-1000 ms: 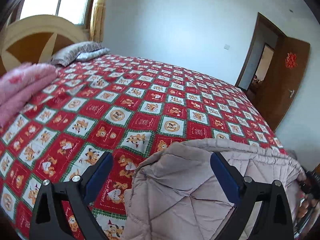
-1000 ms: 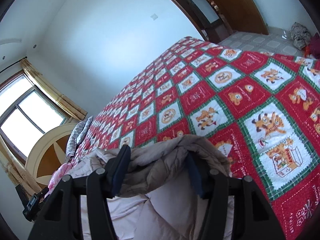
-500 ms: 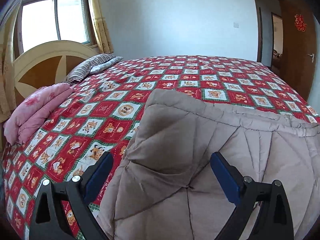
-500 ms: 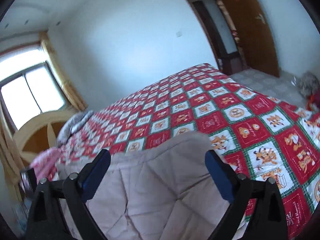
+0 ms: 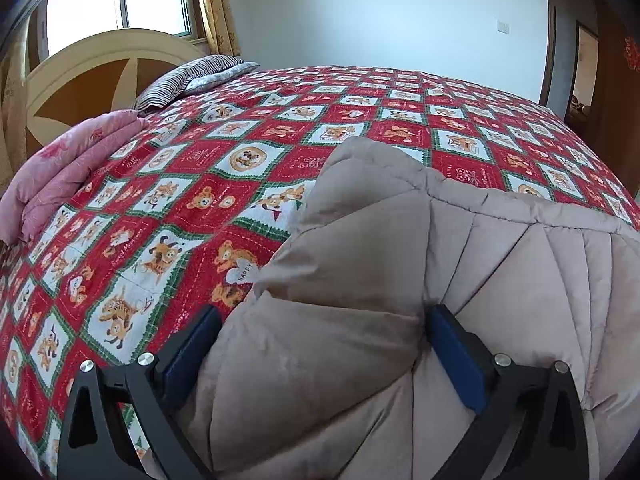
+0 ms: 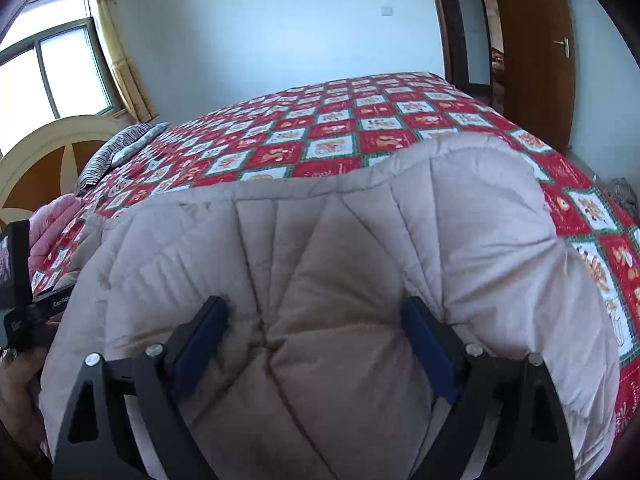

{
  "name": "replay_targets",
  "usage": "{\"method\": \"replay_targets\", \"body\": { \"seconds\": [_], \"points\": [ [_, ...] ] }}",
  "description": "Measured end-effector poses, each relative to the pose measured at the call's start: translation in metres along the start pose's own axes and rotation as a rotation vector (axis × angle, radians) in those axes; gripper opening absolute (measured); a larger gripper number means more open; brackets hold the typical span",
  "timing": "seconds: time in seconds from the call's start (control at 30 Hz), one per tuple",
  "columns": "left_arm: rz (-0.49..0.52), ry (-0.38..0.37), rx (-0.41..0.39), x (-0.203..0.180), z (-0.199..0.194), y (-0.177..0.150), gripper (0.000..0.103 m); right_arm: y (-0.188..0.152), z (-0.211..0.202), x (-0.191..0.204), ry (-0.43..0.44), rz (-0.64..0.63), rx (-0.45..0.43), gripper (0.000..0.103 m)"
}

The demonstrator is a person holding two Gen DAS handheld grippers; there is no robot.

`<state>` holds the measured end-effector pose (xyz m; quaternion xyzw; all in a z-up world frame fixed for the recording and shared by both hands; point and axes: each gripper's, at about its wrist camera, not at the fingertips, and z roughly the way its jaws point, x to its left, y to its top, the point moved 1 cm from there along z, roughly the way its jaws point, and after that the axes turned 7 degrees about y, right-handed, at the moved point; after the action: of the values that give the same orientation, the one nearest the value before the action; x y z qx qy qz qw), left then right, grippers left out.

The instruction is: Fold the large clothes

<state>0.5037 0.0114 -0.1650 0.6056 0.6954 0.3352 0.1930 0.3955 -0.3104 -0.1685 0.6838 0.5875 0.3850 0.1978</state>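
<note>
A large beige quilted padded garment (image 5: 400, 280) lies folded over on the near part of the bed; it also fills the right wrist view (image 6: 340, 260). My left gripper (image 5: 320, 352) is wide open, its blue-padded jaws straddling a puffy fold at the garment's left edge. My right gripper (image 6: 316, 344) is wide open too, its jaws pressing on either side of a puffy panel near the garment's right end. Neither jaw pair is clamped on the cloth.
The bed carries a red, white and green bear-print cover (image 5: 240, 168). A folded pink quilt (image 5: 64, 168) and a striped pillow (image 5: 188, 80) lie by the headboard (image 5: 100, 64). A brown door (image 6: 532, 48) stands open at the right. The other hand-held device (image 6: 16, 276) shows at the left.
The right gripper went from shut on the bunched garment to wide open. Both grippers have come down close onto the garment, which now lies spread and folded on the bed.
</note>
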Motion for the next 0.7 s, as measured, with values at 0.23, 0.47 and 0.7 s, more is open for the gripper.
{"method": "replay_targets", "body": {
  "seconds": [0.23, 0.47, 0.7],
  "points": [
    [-0.024, -0.028, 0.029, -0.002, 0.013, 0.000, 0.102, -0.003, 0.014, -0.001, -0.012, -0.004, 0.028, 0.094],
    [-0.047, -0.052, 0.048, 0.000, 0.020, -0.003, 0.102, -0.005, 0.027, 0.002, -0.041, -0.021, 0.069, 0.098],
    [-0.049, -0.055, 0.058, 0.000, 0.023, -0.004, 0.102, -0.008, 0.036, 0.006, -0.093, -0.046, 0.104, 0.100]
  ]
}}
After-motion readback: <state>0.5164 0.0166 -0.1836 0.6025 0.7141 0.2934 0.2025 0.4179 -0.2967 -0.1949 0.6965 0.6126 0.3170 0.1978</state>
